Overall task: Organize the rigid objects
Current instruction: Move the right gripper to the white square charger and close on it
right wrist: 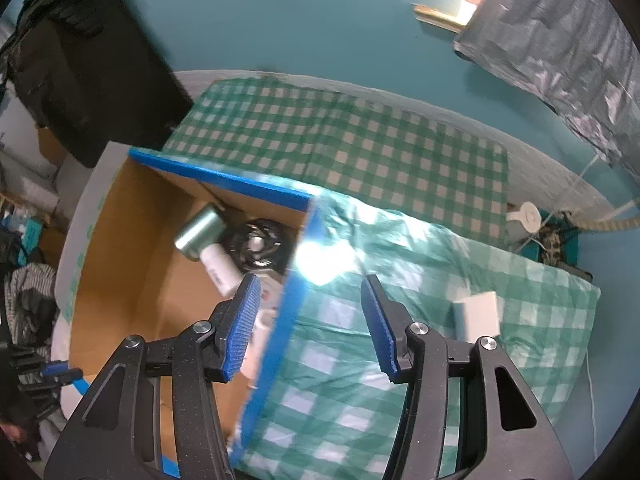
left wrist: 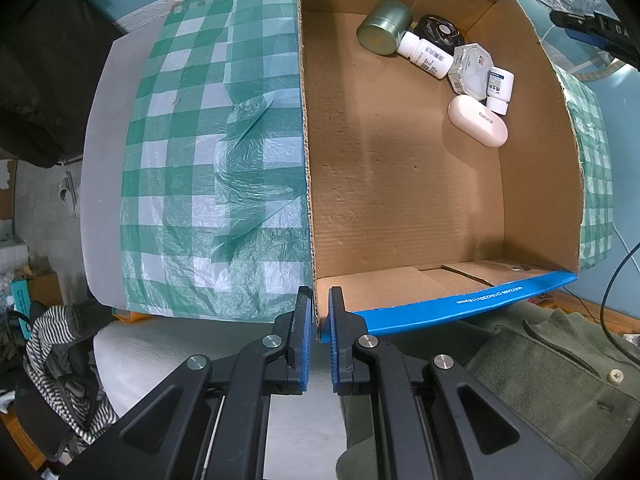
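A cardboard box [left wrist: 400, 200] with blue rims stands on a green checked cloth [left wrist: 208, 140]. In its far corner lie a green tin [left wrist: 384, 26], a black round object [left wrist: 438, 32], a white bottle [left wrist: 426, 54], an octagonal white case [left wrist: 472, 70], a small white bottle [left wrist: 500, 88] and a pink oval case [left wrist: 478, 120]. My left gripper [left wrist: 319, 294] points straight down, shut on the box's near corner wall. My right gripper [right wrist: 310, 284] hovers open over the box's blue side rim [right wrist: 288, 312] with nothing held. A white rectangular box [right wrist: 478, 314] lies on the cloth to its right.
The checked cloth [right wrist: 360, 152] stretches behind and to the right of the box. A white round device [right wrist: 528, 216] with cables sits off the far right edge. Striped clothing [left wrist: 60, 360] is piled at the lower left, and a green garment [left wrist: 540, 380] lies at the lower right.
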